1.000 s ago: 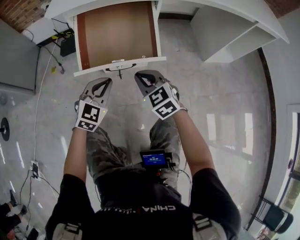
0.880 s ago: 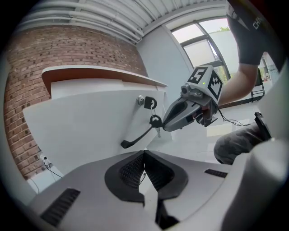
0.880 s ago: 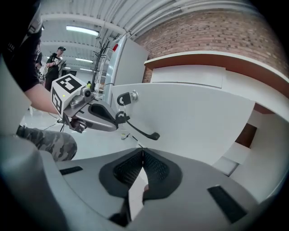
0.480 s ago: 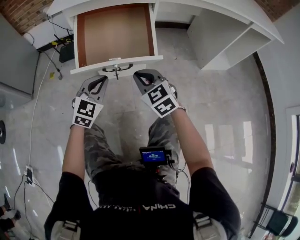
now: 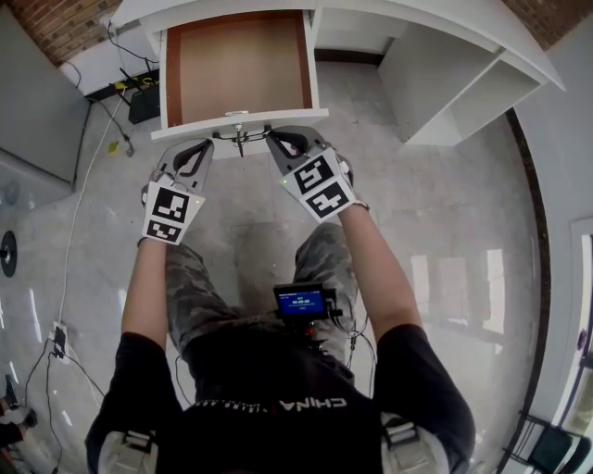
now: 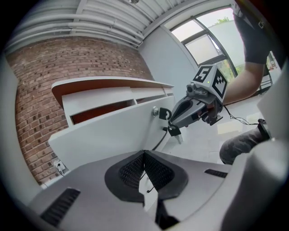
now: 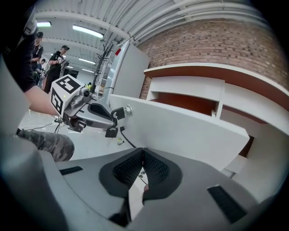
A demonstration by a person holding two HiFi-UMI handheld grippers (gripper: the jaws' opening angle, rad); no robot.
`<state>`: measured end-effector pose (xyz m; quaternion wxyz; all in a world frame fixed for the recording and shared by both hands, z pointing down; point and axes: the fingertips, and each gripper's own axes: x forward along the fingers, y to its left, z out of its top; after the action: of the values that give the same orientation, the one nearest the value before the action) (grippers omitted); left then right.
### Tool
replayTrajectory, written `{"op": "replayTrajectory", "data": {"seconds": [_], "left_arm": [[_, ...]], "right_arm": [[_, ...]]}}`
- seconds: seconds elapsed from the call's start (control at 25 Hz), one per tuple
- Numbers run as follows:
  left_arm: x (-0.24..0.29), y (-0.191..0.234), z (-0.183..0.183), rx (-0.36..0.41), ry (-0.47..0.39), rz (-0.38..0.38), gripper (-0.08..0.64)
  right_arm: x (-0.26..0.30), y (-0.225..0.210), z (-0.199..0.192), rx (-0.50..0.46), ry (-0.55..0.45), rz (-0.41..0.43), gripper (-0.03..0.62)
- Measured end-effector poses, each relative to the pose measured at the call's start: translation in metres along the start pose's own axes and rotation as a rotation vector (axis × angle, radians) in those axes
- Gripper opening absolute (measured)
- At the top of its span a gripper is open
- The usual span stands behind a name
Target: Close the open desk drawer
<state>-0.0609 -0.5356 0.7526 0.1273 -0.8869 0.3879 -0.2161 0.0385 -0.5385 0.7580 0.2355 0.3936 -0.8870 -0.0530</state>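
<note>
Left gripper (image 6: 144, 154): fingers pressed together, nothing between them. Right gripper (image 7: 143, 151): same, closed and empty. Both tips sit at the white drawer front (image 5: 208, 128), one on each side of the lock (image 6: 156, 111) and its hanging keys (image 6: 173, 131); I cannot confirm contact. The drawer (image 5: 236, 65) stands well out from under the white surface (image 5: 445, 14), its brown bottom bare.

Judgement: a light, rigid box on runners that should slide under an even push. No grasp is needed. Press flat on the front panel, clear of the keys.

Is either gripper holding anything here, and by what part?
Nothing is held. The left gripper and right gripper both have jaws together and empty, tips at the drawer front.
</note>
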Motion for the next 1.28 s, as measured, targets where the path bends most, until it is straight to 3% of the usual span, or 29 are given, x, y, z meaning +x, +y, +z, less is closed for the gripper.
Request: {"op": "replayTrajectory", "data": {"seconds": [0.2, 0.6, 1.04, 1.28], "left_arm": [[-0.003, 0.010, 0.009, -0.002, 0.009, 0.011, 0.012], [-0.007, 0.017, 0.030, 0.083, 0.031, 0.041, 0.012], [-0.003, 0.064, 0.074, 0.015, -0.004, 0.080, 0.012], [-0.001, 0.063, 0.071, 0.036, 0.011, 0.089, 0.012]], "right_arm": [[-0.001, -0.005, 0.008, 0.008, 0.000, 0.011, 0.014], [-0.012, -0.013, 0.030, -0.066, -0.018, -0.023, 0.014], [-0.013, -0.056, 0.082, 0.049, -0.101, -0.054, 0.014], [-0.011, -0.055, 0.083, -0.014, -0.079, -0.068, 0.014]]}}
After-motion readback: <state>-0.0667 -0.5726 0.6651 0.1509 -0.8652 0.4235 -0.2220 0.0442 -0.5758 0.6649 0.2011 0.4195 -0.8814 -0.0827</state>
